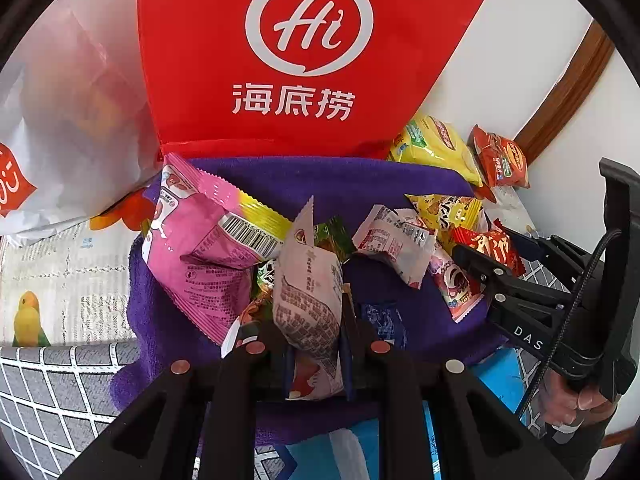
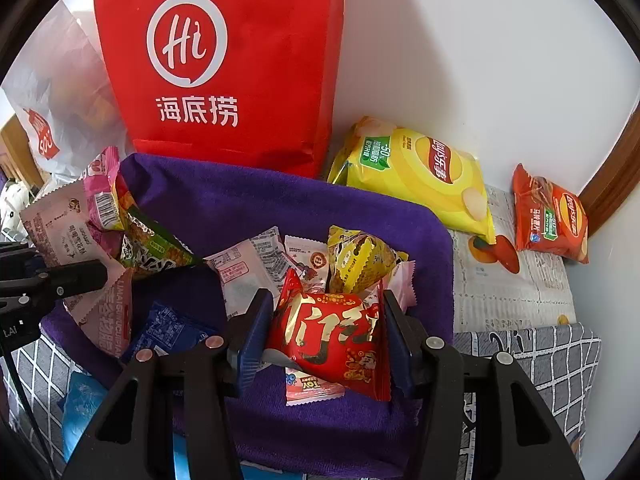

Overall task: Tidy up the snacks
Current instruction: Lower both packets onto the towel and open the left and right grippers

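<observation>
Left gripper is clamped tight on a pale pink-white crinkly snack packet, which stands upright between the pads, long axis running away from the claw. Right gripper has its jaws about half apart, blue pads either side of a red foil packet w/ gold lettering; they look to be pressing its sides, so I'd call it gripped.

Both claws sit over a purple towel-like cloth where the loose snacks lie (no real bin visible). Just beyond the left claw: a big pink snack bag w/ barcode to its left, and a small white-pink wrapper ahead-right. Ahead of the right claw: a yellow crimped packet.

Straight ahead of both, past the cloth, stands a tall red paper bag w/ white logo, mouth out of view, contents unknown. Probably the destination; the left claw looks nearer. Yellow crisps bag and orange-red crisps bag lie off the cloth, ahead-right of the right claw.
</observation>
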Demonstrator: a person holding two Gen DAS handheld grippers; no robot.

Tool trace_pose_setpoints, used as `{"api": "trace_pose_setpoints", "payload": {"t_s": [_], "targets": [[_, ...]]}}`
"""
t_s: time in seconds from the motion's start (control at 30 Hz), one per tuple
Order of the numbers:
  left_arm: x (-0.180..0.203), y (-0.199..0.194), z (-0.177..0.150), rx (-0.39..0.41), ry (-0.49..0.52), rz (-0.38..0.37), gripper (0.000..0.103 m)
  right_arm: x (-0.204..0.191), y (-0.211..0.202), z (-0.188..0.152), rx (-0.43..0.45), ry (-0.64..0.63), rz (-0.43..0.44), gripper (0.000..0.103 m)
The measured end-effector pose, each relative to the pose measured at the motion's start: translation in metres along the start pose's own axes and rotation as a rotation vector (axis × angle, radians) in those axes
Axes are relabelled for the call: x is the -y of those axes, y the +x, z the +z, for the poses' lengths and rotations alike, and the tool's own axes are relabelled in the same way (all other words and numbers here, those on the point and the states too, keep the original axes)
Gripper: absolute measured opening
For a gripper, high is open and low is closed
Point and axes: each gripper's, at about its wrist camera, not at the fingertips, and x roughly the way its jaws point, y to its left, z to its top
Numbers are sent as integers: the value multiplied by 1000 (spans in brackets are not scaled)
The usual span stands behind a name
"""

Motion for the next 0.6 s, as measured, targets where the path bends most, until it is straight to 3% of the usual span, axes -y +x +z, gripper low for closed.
{"api": "trace_pose_setpoints", "payload": {"t_s": [0.6], "targets": [[4, 2, -1, 2, 13, 2, 17, -1, -1, 0, 2, -3, 0, 58]]}}
